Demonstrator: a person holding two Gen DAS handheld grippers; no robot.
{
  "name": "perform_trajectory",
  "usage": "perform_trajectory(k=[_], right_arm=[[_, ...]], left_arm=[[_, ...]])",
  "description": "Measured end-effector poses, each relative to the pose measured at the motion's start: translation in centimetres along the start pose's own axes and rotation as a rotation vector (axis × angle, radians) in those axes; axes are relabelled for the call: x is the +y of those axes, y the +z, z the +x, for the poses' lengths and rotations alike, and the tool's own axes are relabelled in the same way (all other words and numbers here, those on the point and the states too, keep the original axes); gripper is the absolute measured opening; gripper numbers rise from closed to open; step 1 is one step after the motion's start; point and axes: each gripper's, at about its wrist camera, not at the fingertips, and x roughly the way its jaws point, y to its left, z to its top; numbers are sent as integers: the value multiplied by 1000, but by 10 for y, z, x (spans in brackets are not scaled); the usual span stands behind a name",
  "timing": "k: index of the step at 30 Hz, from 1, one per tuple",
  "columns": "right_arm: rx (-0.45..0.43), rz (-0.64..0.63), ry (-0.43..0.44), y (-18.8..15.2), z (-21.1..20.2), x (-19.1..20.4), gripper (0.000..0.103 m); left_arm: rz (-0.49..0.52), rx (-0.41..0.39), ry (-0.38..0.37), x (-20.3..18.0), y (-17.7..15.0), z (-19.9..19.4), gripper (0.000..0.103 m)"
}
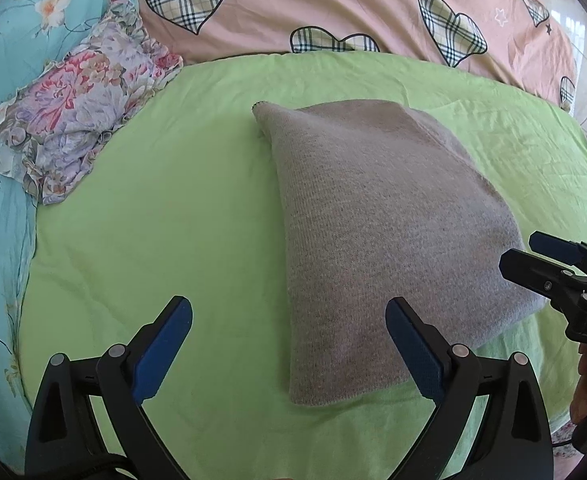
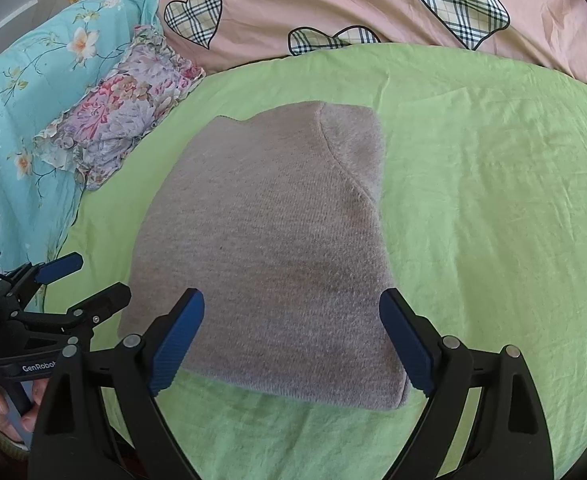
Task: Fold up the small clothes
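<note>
The grey knit [image 1: 377, 232] lies folded into a thick block on the green sheet [image 1: 153, 220], about mid-bed. Its near edge sits just ahead of the right gripper [image 2: 291, 340], whose blue pads [image 2: 177, 344] stand spread to either side of that edge, above the knit and not pressing it. The left gripper [image 1: 289, 344] is also spread wide, nothing between its pads; the knit's near left corner lies just ahead of its right pad [image 1: 413, 348], the rest off to the right. A floral garment [image 1: 73, 120] lies folded at the sheet's far left edge, well apart. A pink heart-print quilt [image 1: 333, 12] lies beyond.
</note>
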Motion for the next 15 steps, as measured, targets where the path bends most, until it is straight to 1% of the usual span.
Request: perform_trajectory(k=[7,15], right_arm=[[7,18,4,0,7,-4,90],[7,13,8,-3,7,-1,90]], left_arm=[[-25,15,0,3,2,8,98],[-8,7,-10,-3,1,6,98]])
